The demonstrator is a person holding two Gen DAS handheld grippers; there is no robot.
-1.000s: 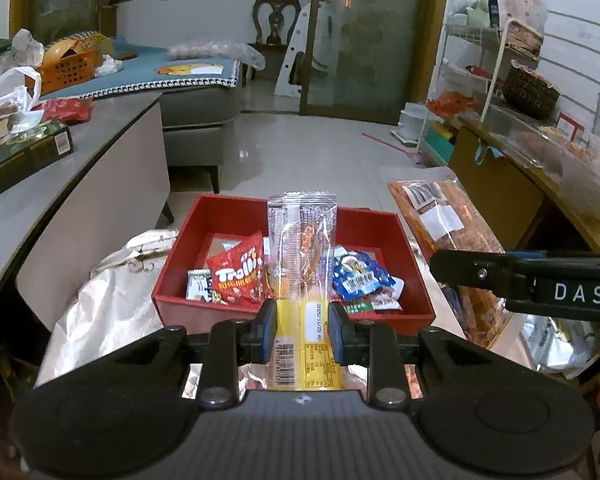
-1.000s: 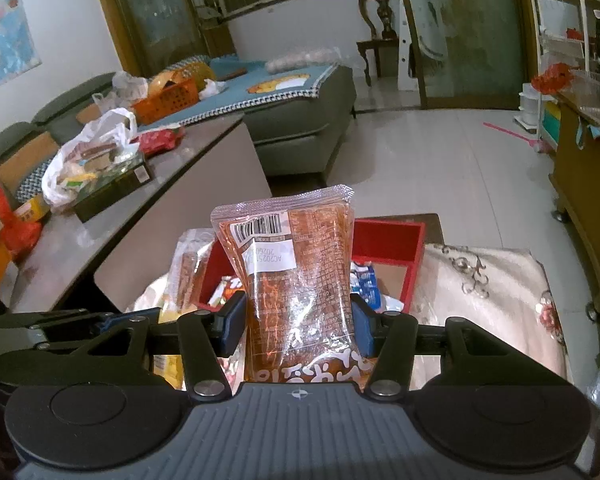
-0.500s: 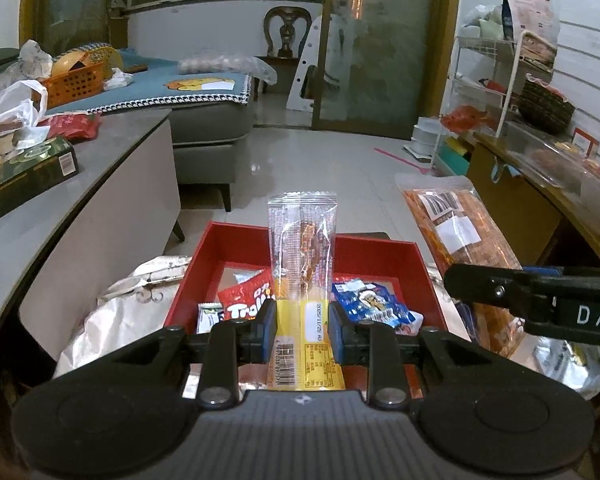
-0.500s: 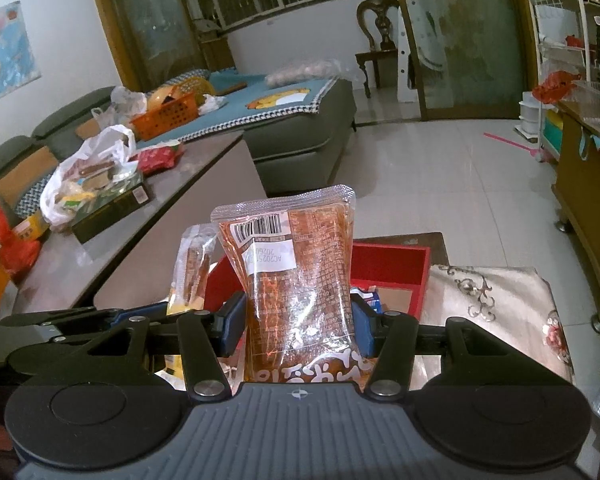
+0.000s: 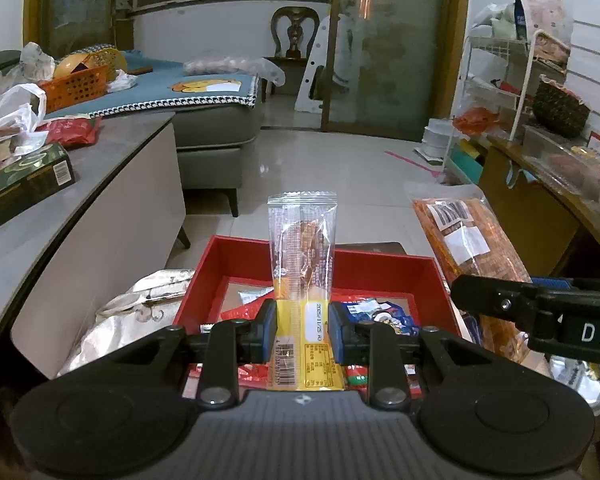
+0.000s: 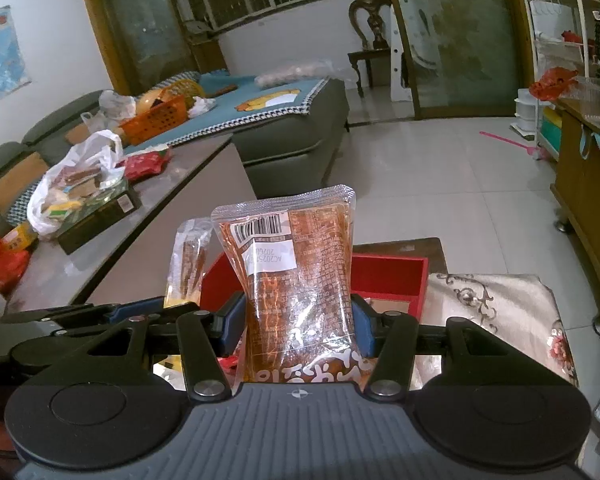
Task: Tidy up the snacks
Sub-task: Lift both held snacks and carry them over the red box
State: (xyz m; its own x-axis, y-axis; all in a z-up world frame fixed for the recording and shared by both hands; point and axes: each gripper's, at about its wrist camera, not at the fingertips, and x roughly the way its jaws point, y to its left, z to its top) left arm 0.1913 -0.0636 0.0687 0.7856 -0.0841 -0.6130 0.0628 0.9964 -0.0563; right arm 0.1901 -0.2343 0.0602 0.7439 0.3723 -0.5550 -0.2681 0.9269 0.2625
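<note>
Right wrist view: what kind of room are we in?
Most likely a home living room: a grey sofa with a blue blanket, a wooden chair by a glass sliding door, and a tiled floor.

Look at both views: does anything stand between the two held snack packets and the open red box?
Nothing visible does. The narrow packet and the orange packet hang above the red box, whose top is open; loose snacks already lie inside.
</note>
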